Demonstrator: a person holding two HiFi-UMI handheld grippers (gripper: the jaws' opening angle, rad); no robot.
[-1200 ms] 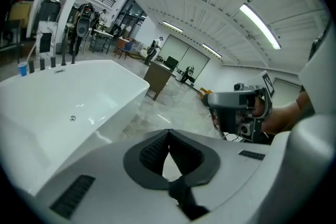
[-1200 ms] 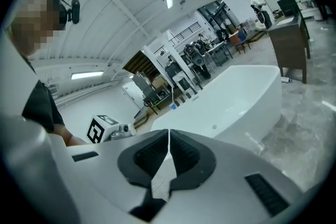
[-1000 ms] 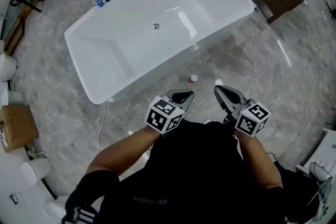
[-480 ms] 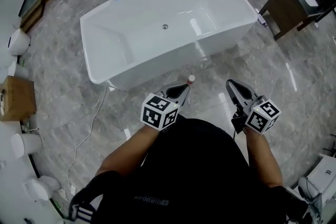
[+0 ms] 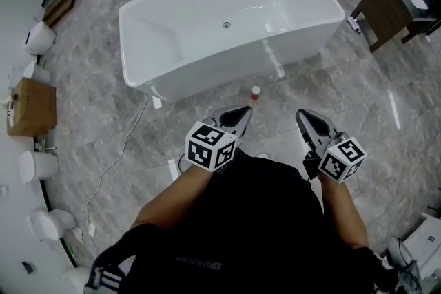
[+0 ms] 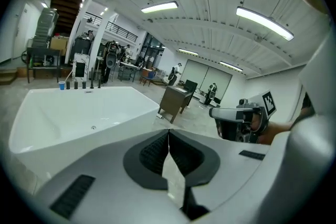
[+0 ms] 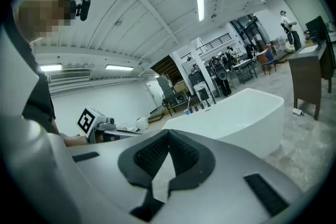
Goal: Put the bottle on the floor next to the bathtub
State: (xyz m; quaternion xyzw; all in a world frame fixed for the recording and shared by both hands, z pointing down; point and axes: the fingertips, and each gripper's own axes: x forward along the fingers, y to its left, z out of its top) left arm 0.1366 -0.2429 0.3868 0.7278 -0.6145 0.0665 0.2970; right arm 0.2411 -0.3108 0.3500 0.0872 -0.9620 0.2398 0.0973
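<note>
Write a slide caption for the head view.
A red-capped bottle sits on the floor beside the white bathtub, with the left gripper and right gripper shut and empty.

The head camera looks steeply down from above the person, with the tub (image 5: 207, 38) lying ahead, beyond both grippers. The left gripper (image 5: 241, 113) camera sits low and looks almost level along its jaws at the tub's near wall. The right gripper (image 5: 308, 119) camera faces that same wall. All three views share the tub, and each gripper view catches the other gripper.
</note>
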